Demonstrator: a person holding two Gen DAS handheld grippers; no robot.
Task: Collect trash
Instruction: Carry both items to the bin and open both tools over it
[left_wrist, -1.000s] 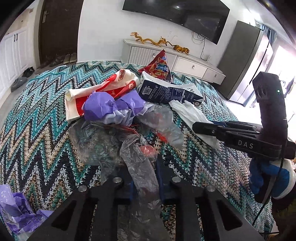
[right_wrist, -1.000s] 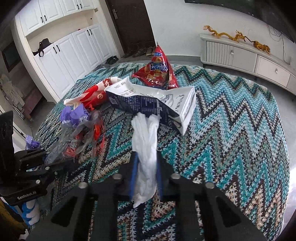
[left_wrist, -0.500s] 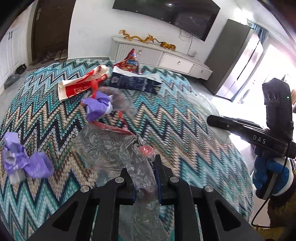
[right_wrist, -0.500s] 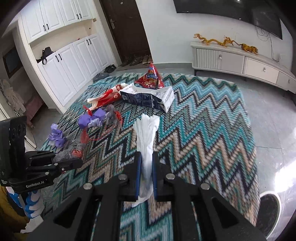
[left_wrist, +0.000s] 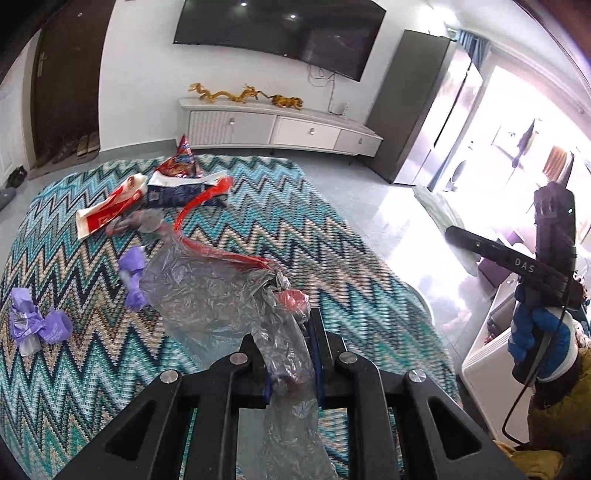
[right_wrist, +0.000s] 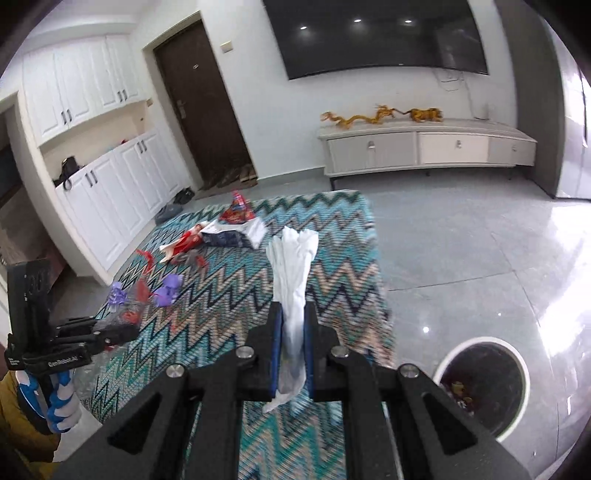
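The left gripper (left_wrist: 291, 354) pinches a crinkly clear plastic bag (left_wrist: 207, 291) above the zigzag rug (left_wrist: 332, 236), and the right gripper (right_wrist: 293, 354) pinches a soft white glove (right_wrist: 293, 273) near the round bin (right_wrist: 480, 387).

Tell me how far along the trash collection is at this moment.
Partway. Done: the round bin already holds some scraps. In hand: the left gripper is shut on a clear plastic bag, and the right gripper is shut on a white glove. Left on the zigzag rug: a red snack bag, a dark blue carton, a red-and-white wrapper and purple wrappers.
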